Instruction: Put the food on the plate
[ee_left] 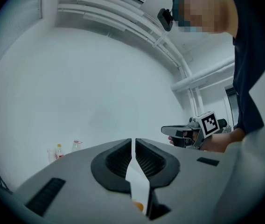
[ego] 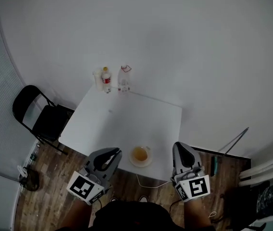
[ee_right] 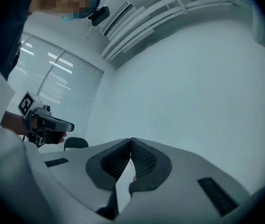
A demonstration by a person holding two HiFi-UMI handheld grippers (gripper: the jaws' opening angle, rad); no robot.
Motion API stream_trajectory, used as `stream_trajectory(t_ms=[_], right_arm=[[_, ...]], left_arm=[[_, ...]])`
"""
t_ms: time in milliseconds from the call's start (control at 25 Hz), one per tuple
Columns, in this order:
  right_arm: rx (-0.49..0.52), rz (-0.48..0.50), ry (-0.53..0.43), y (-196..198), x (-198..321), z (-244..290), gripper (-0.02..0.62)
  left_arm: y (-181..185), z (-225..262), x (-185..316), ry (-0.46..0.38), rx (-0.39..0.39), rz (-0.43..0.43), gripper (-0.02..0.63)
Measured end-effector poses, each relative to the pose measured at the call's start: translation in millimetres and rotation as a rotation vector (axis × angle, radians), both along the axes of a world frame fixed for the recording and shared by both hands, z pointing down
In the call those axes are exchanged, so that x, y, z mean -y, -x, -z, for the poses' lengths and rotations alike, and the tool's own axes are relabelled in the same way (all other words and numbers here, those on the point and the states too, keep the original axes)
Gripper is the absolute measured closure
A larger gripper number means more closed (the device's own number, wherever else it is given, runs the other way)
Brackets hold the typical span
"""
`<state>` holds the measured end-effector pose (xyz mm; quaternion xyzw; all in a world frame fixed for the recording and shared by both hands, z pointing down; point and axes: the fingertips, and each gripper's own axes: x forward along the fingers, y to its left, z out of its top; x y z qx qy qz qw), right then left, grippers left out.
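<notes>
White walls surround a tabletop (ego: 127, 119) whose near edge carries a plate (ego: 149, 162), and on it lies a roundish orange piece of food (ego: 140, 154); it shows no long axis or heading. The left gripper (ego: 113, 153) and the right gripper (ego: 179, 146) hang either side of the plate, each closed tight on nothing.

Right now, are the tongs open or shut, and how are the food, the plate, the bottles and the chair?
Left tongs: shut, holding nothing.
Right tongs: shut, holding nothing.
Plate: flat on the table, near its front edge.
Food: lying on the plate.
Red-label bottle: upright at the table's far edge.
Clear bottle: upright beside it.
Chair: unfolded, standing left of the table.
</notes>
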<state>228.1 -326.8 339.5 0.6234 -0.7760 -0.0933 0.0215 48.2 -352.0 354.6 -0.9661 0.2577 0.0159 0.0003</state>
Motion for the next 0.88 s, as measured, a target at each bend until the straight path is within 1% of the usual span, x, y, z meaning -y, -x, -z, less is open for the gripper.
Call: stream_trajectory(t_ms=[320, 880], right_arm=[[0.003, -0.016, -0.023, 0, -10, 9, 0.574], [-0.001, -0.016, -0.019, 3, -13, 7, 0.574]], left_arm=[[-7, 11, -4, -0.028, -0.003, -0.035, 0.563], [-4, 9, 2, -0.027, 0.001, -0.025, 0.563]])
